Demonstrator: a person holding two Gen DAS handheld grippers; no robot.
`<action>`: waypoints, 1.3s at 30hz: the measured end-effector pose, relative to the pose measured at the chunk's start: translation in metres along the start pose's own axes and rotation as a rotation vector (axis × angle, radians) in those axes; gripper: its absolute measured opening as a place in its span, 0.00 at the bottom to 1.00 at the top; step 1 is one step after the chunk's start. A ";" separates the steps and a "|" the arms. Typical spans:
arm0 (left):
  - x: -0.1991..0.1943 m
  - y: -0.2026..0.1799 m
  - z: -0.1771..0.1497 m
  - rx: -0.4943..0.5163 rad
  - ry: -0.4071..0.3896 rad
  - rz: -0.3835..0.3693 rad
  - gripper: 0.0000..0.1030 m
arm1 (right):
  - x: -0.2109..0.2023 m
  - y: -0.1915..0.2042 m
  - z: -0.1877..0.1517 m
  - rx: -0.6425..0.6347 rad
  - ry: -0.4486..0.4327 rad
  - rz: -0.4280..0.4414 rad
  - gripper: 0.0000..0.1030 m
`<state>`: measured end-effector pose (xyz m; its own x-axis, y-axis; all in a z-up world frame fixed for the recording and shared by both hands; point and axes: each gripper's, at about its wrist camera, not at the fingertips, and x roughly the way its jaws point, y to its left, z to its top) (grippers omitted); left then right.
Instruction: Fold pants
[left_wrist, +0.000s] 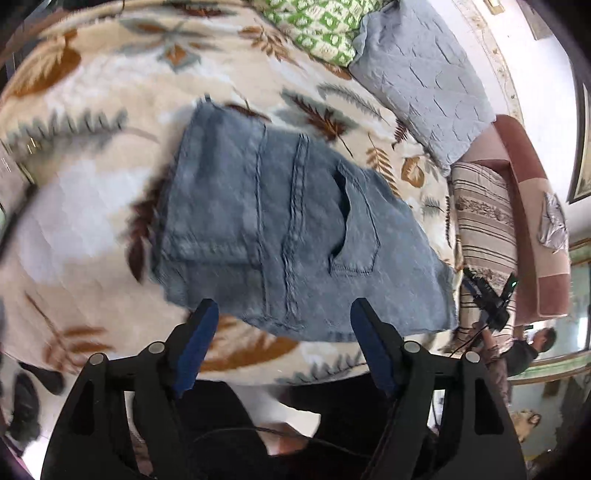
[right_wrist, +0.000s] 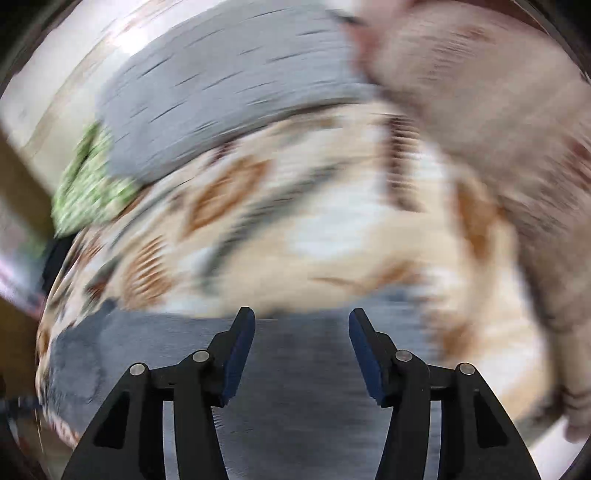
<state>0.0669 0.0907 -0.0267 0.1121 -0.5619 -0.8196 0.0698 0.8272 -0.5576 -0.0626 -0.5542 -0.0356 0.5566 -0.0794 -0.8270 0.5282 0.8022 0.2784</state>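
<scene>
Both grippers stand open and empty: the left gripper just short of the folded blue denim pants on the leaf-patterned blanket, the right gripper blurred above their edge.

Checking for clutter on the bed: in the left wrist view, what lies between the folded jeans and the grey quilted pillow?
Only bare leaf-print blanket separates the jeans from the grey pillow; nothing else lies there in the left wrist view.

Home bedrm, leaf-print blanket on bed, pillows (quilted grey)
</scene>
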 end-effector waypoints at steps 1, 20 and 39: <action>0.008 0.002 0.001 -0.028 0.015 0.000 0.72 | 0.001 -0.012 0.000 0.024 0.000 -0.009 0.58; 0.046 0.009 0.018 -0.137 0.015 0.227 0.39 | 0.059 -0.013 0.011 -0.093 0.038 -0.118 0.24; 0.038 0.002 -0.007 -0.157 0.036 0.036 0.58 | -0.026 -0.060 -0.117 0.347 -0.030 0.295 0.55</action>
<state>0.0643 0.0709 -0.0598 0.0757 -0.5344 -0.8418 -0.0898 0.8371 -0.5395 -0.1833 -0.5311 -0.0880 0.7311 0.1017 -0.6747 0.5248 0.5480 0.6514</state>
